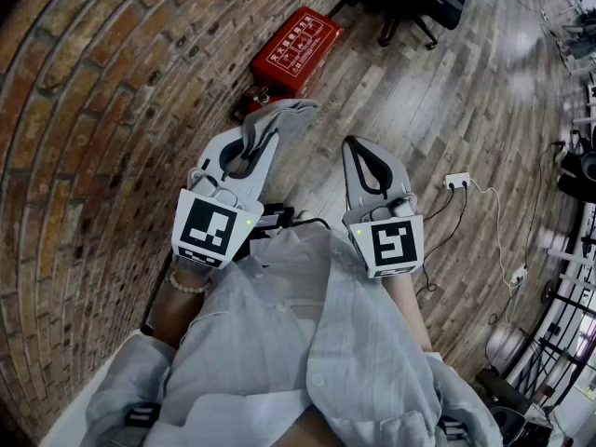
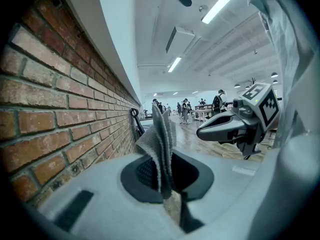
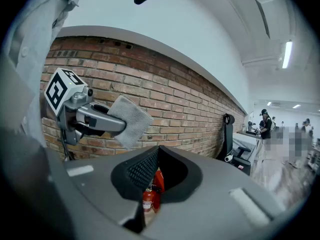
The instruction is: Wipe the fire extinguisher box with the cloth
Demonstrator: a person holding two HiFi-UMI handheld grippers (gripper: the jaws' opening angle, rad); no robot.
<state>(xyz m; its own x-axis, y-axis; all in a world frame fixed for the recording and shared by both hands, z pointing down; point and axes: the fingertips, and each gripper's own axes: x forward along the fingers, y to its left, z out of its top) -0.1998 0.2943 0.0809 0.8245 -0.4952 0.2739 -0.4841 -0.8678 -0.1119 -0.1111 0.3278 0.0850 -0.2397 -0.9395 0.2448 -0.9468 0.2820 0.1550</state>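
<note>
Jaws: left gripper (image 1: pixel 250 142) clamped on 1 grey cloth (image 1: pixel 291 115); right gripper (image 1: pixel 354 145) closed, empty. Ahead I log 1 red fire extinguisher box (image 1: pixel 296 47) on the floor (image 1: pixel 447 110), long axis along the brick wall (image 1: pixel 112 110), with 1 extinguisher (image 1: pixel 257 95) beside it.

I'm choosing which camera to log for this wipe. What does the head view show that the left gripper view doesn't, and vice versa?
Head view only: the red fire extinguisher box and a white power strip. Left gripper view only: distant people and ceiling lights. Both: the grey cloth held by the left gripper, the brick wall and the right gripper.
</note>
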